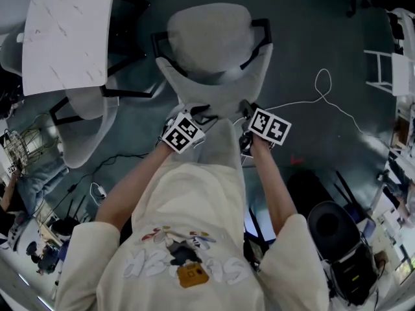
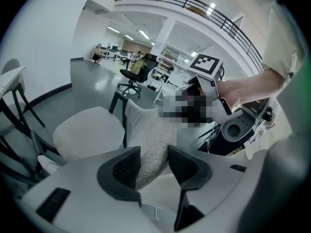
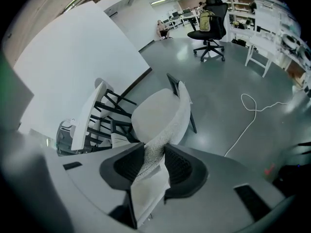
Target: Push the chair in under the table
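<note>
Grey fabric chair point(image 1: 211, 41): backrest's near edge pinched by left gripper point(image 2: 152, 165) + right gripper point(image 3: 155, 165), jaws part-open round it. The table point(image 1: 65, 31) sits far-left of it, so push prob angles left.

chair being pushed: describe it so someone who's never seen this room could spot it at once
Find the white table at the head view's upper left, on the dark floor. The chair stands clear of it to the right, pale grey with black legs. Unlike the second chair tucked beside the table, its backrest is clamped by the left tool and the right tool.
</note>
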Demonstrator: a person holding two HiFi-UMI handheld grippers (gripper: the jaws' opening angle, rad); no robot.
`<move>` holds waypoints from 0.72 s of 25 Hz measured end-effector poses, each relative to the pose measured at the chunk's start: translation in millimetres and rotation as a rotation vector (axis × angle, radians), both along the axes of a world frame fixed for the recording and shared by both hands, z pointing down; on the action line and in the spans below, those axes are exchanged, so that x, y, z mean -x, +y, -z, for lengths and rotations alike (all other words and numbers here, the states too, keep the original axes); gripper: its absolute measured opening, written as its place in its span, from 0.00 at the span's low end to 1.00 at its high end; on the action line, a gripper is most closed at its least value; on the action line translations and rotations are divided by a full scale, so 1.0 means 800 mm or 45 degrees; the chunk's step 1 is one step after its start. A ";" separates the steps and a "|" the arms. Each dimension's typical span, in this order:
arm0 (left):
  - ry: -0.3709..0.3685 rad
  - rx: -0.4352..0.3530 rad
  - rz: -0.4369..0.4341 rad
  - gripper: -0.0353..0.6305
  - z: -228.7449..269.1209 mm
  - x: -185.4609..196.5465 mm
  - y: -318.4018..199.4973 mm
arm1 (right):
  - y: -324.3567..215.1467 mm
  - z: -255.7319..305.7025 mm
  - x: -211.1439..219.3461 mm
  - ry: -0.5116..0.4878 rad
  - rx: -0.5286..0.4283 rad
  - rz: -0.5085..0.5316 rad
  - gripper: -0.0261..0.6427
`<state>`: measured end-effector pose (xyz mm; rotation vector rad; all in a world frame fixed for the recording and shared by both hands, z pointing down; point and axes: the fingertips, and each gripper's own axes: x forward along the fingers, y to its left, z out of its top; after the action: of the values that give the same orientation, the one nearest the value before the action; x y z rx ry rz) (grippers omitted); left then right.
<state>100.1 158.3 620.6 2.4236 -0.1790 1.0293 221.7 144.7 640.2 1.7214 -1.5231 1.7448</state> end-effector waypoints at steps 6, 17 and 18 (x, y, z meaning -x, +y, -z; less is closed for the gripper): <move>-0.003 0.031 0.103 0.33 0.000 -0.017 -0.034 | -0.047 0.003 -0.014 0.024 -0.014 0.127 0.24; 0.022 0.012 0.250 0.33 0.004 -0.037 -0.097 | -0.130 0.007 -0.031 0.072 -0.050 0.222 0.24; 0.023 0.013 0.262 0.33 0.004 -0.037 -0.103 | -0.137 0.006 -0.031 0.077 -0.054 0.226 0.24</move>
<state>129.9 75.9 617.6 2.3470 -0.4066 0.9139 246.5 34.8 635.1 1.5890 -1.6427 1.5697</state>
